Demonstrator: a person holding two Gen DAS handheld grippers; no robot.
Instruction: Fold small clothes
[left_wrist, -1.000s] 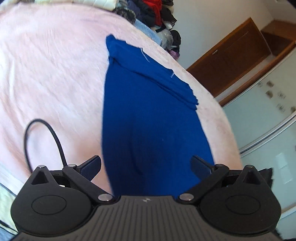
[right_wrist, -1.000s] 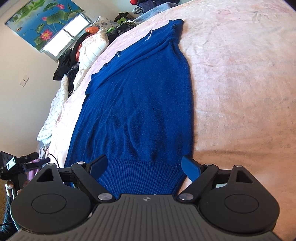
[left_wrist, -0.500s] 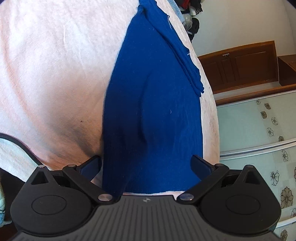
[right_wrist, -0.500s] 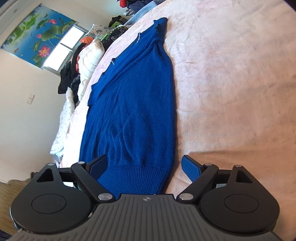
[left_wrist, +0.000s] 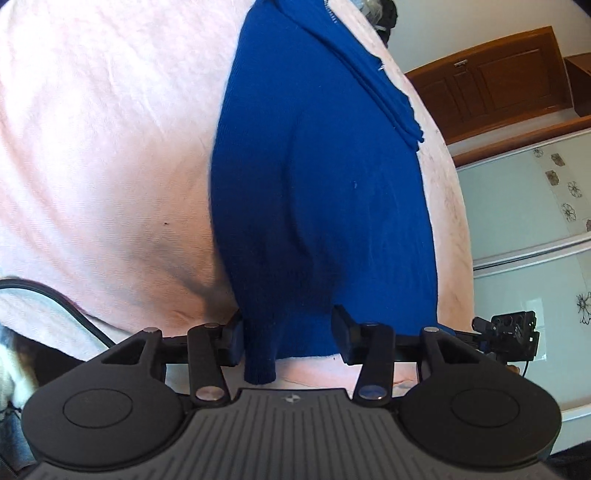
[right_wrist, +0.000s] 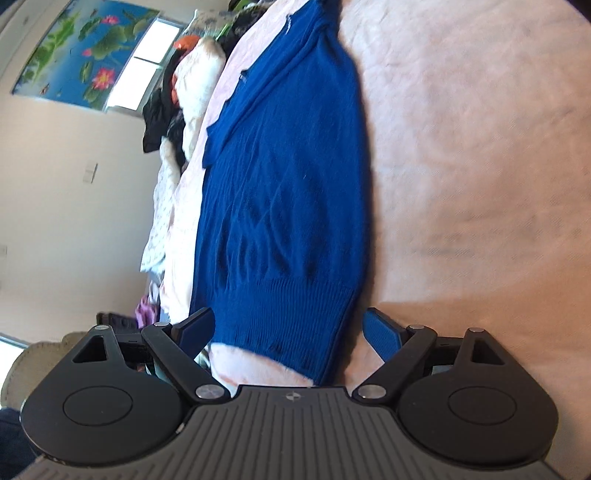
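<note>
Blue sweater (left_wrist: 317, 192) lies flat, lengthwise on pink bedcover (left_wrist: 103, 147). Left gripper (left_wrist: 287, 339) closing, hem corner between jaws, pads not visibly pressing. Right gripper (right_wrist: 288, 332) spread wide astride ribbed hem (right_wrist: 288, 314). Step: seizing hem. Next: right must pinch too, then lift both corners evenly toward collar.

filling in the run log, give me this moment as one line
stage: hem grasp | item: blue sweater flat on pink blanket | left tool: closing around hem corner | right tool: open at hem
</note>
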